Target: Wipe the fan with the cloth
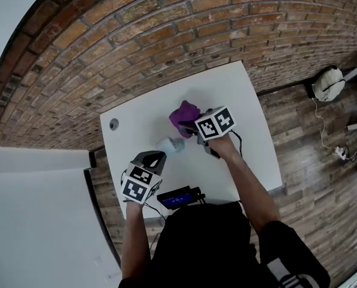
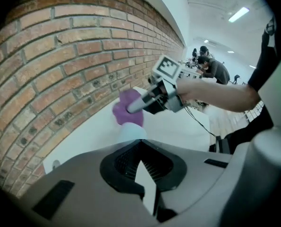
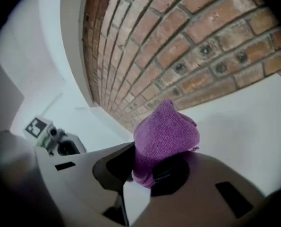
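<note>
Above the table (image 1: 244, 119), right claw (image 1: 190, 126) pinches the cloth (image 1: 183, 114), left claw (image 1: 155, 158) closed on nothing, so the unsteadied fan (image 1: 170, 144) could skid once wiped.

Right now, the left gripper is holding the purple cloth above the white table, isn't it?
No, the hand is wrong. The right gripper holds the purple cloth above the white table; the right gripper view shows the cloth pinched between its jaws. The left gripper view shows the left gripper shut with nothing in it.
</note>
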### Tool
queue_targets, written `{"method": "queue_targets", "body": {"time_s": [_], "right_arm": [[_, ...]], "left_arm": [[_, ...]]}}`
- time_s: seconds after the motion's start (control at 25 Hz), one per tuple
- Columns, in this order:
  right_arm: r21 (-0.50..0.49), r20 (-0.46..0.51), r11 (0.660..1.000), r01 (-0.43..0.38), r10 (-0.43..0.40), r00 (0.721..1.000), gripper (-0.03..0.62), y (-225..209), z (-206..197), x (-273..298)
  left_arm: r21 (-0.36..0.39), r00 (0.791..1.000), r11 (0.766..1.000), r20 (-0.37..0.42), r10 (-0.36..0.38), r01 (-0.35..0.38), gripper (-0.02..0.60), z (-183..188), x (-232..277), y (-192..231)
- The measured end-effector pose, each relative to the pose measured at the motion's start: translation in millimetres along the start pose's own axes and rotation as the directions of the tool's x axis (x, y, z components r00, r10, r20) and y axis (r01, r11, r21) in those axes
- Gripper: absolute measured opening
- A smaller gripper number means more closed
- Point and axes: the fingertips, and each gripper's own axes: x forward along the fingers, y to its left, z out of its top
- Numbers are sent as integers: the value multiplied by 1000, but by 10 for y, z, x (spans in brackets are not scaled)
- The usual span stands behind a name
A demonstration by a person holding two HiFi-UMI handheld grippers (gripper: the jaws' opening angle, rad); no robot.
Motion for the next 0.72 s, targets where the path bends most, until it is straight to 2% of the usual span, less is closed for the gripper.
{"method": "queue_targets", "body": {"time_s": [0.08, 0.2, 0.28, 0.36, 0.48, 0.6, 0.72], "right_arm": [[-38, 26, 994, -100, 101, 995, 77, 207, 249, 139], [-96, -105, 971, -220, 210, 972, 77, 452, 150, 399], [-78, -180, 962, -261, 244, 953, 77, 522, 9, 457], [-34, -188, 963, -267, 256, 948, 77, 539, -53, 423], [25, -146, 969, -245, 246, 958, 77, 519, -84, 337], [86, -100, 971, -222, 230, 968, 77, 528, -177, 247], [173, -46, 972, -160, 170, 984, 77, 423, -322, 126]], "left_arm": [[-14, 998, 999, -37, -40, 40, 0, -137, 74, -84], [-49, 997, 998, -66, -38, 35, 0, -256, 192, -50], [-65, 997, 998, -78, -28, 23, 0, -295, 222, 9], [-81, 997, 997, -81, -19, 13, 0, -325, 214, 105], [-101, 996, 995, -84, -14, 6, 0, -363, 191, 277], [-87, 995, 996, -99, 12, -21, 0, -380, 180, 435], [-108, 997, 993, -67, 49, -56, 0, -301, 127, 572]]}}
